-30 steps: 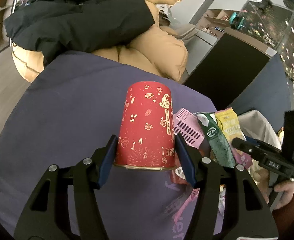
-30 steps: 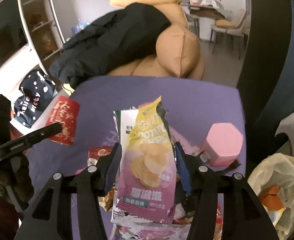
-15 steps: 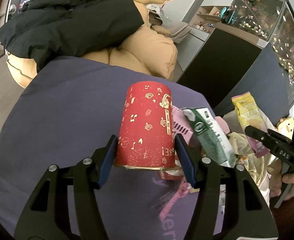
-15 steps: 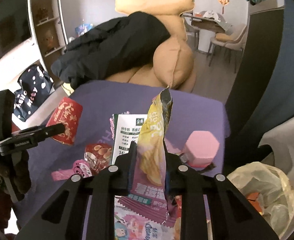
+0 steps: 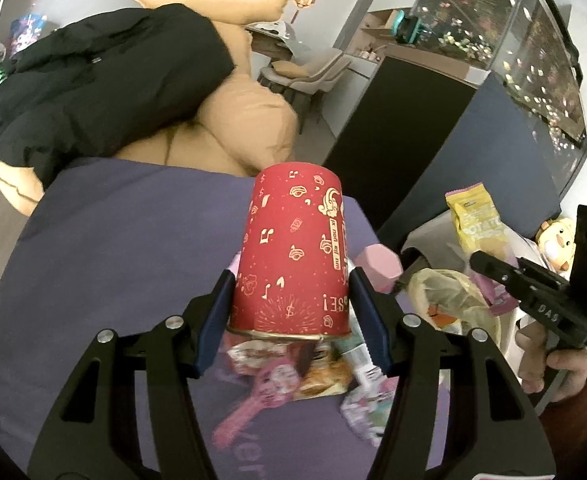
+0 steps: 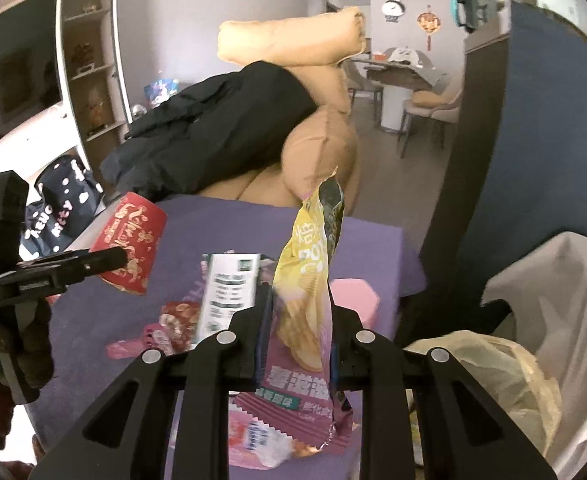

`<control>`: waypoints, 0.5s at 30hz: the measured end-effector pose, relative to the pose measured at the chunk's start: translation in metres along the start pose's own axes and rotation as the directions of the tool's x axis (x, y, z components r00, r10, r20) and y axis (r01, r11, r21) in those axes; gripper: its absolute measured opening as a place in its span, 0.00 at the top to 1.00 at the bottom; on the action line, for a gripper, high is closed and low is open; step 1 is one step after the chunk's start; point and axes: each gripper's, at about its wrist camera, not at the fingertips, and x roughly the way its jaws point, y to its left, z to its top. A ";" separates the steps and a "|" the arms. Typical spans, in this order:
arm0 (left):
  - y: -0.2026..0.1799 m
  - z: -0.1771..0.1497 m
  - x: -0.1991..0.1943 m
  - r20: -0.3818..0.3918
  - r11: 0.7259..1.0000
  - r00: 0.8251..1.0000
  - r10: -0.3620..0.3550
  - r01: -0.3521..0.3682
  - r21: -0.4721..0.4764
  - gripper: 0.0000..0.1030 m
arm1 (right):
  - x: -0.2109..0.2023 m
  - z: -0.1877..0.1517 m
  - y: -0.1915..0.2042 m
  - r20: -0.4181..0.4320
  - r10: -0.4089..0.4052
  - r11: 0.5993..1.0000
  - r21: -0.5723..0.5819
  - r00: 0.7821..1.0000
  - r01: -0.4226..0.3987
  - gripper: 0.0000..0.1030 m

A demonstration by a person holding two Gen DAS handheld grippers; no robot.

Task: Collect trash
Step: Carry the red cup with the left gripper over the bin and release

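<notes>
Above the wrappers, right tongs now pinch chip bag.

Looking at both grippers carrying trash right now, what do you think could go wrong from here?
The right gripper pinches the chip bag only low down, so its floppy top may miss the trash bag. The left gripper holds the red cup near its rim, so it could slip or crush.

Matt paper cup; glossy, probably foil chip bag
</notes>
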 end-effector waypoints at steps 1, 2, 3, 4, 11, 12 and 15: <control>-0.006 0.002 0.002 -0.003 1.000 1.000 0.000 0.000 0.006 0.46 | -0.001 -0.002 -0.005 0.003 -0.013 1.000 0.000 1.000 0.013 0.78; -0.016 0.003 0.006 -0.008 1.000 1.000 0.001 -0.001 0.017 0.46 | -0.003 -0.004 -0.011 0.007 -0.021 1.000 0.002 1.000 0.021 0.78; -0.024 0.004 0.009 -0.013 1.000 1.000 0.001 -0.001 0.026 0.46 | -0.004 -0.006 -0.016 0.009 -0.025 1.000 0.006 1.000 0.025 0.78; -0.029 0.006 0.012 -0.017 0.999 1.000 0.001 -0.001 0.034 0.46 | -0.006 -0.008 -0.024 0.012 -0.026 1.000 0.015 1.000 0.026 0.78; -0.082 0.011 0.029 -0.034 0.996 0.998 -0.050 0.052 0.070 0.46 | -0.022 -0.019 -0.067 0.021 -0.096 0.995 0.043 0.995 0.095 0.78; -0.090 0.011 0.034 -0.040 0.995 0.997 -0.063 0.065 0.071 0.46 | -0.026 -0.021 -0.073 0.024 -0.105 0.993 0.047 0.994 0.104 0.78; -0.111 0.009 0.045 -0.055 0.991 0.993 -0.102 0.106 0.080 0.46 | -0.037 -0.024 -0.090 0.034 -0.129 0.990 0.069 0.991 0.127 0.78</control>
